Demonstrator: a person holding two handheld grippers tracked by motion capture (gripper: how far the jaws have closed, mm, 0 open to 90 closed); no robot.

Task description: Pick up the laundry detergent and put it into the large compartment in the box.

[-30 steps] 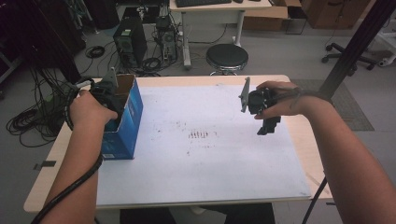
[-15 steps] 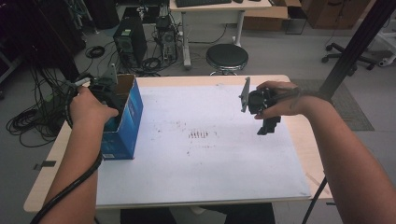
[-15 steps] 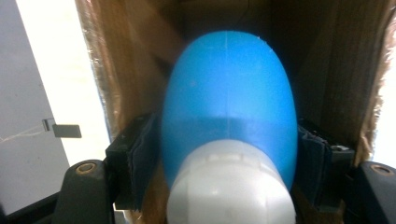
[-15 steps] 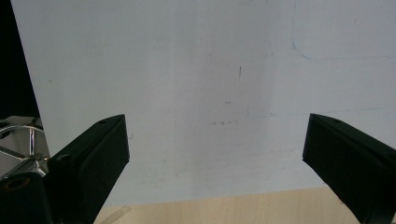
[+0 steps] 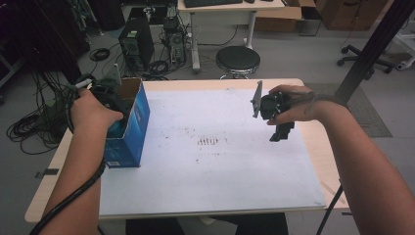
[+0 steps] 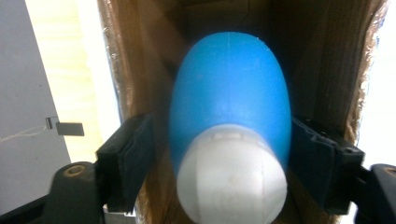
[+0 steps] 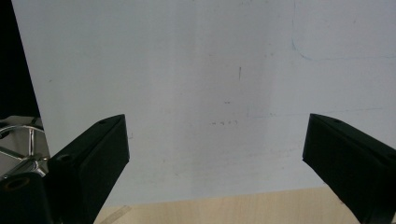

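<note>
A blue bottle [image 6: 229,88] with a white cap stands inside a blue cardboard box [image 5: 131,132] at the table's left edge. My left gripper [image 5: 106,95] reaches down into the box. In the left gripper view its jaws straddle the bottle: the right pad touches the bottle's side and a small gap remains at the left pad [image 6: 133,158]. My right gripper [image 5: 281,131] hovers over the right part of the white sheet [image 5: 210,171]. The right gripper [image 7: 215,140] is open with nothing between its jaws.
The white sheet covers most of the wooden table [image 5: 315,147] and bears faint marks near its middle. The box's brown inner walls [image 6: 327,65] close in around the bottle. A stool [image 5: 238,59], computer towers and cables stand beyond the far edge.
</note>
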